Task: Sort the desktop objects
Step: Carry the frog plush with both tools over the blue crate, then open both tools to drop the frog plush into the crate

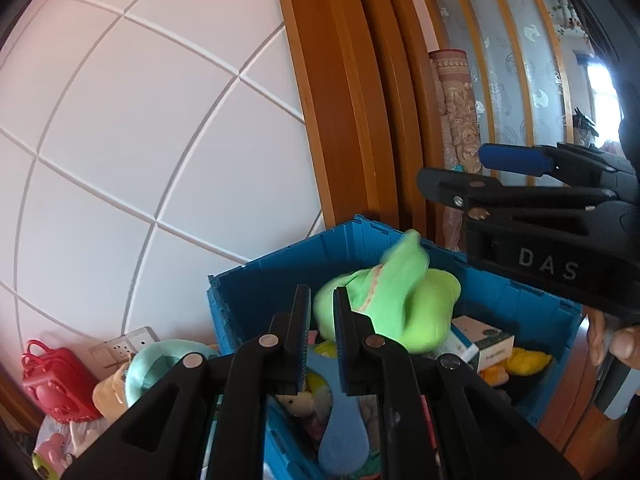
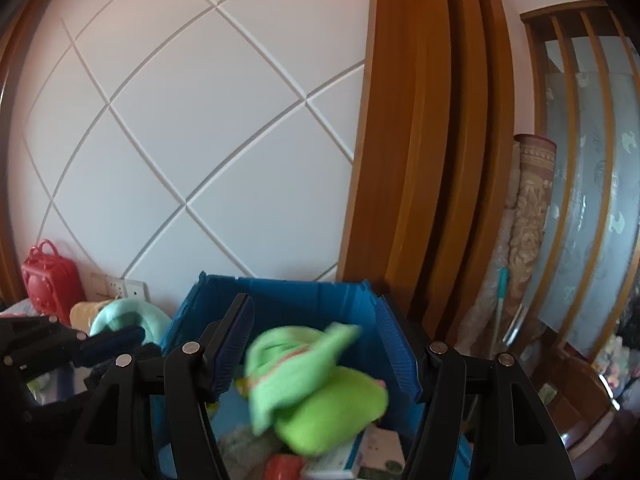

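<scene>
View from the left wrist: saw the left gripper [image 1: 322,296] with jaws almost together, only a thin gap, nothing pinched. Saw a green plush toy [image 1: 392,300] just past them, blurry, on top of the pile inside the blue crate [image 1: 280,256]. Spotted the right gripper [image 1: 452,166] higher up at the right, jaws apart. Noticed a red bag [image 1: 52,384] near the wall.

From the right wrist: saw the right gripper's jaws spread wide, pinching nothing. Found the green plush toy between and below them, touching neither pad, over the blue crate. Glimpsed the left gripper low at the left.
</scene>
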Demonstrator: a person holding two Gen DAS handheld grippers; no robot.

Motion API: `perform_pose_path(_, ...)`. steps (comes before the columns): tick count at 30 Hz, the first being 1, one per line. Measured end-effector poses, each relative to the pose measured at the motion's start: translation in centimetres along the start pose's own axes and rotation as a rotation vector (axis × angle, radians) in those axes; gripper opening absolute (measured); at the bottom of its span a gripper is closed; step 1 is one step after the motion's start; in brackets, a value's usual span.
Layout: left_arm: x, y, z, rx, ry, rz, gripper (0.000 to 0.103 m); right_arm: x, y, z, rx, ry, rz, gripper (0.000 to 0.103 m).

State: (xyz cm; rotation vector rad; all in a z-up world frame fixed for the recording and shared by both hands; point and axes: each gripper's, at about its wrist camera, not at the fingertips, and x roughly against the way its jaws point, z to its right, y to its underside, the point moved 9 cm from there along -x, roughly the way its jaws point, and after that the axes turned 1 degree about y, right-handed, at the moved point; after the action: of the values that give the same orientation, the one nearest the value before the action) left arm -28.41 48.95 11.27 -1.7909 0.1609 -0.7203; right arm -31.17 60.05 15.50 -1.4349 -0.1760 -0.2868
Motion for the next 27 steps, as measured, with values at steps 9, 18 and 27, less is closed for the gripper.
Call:
perform_pose_path(9, 7.1, 3.6, -2.8, 0.034, -0.097, 0.136, 0.091, 6.0, 3.8, -1.3, -0.051, 0.004, 0.053, 0.079)
perform_pose_path(18, 12.7, 9.2, -8.9, 0.079, -0.114, 0.105, 0.091, 10.2, 6.4, -9.1, -0.053, -0.034, 0.058, 0.081)
perform_pose_path(27, 19.8, 17.7, -17.8, 0.118, -0.191, 0.038, 0.091, 12.0, 8.2, -21.8, -0.047, -0.119, 0.017, 0.082)
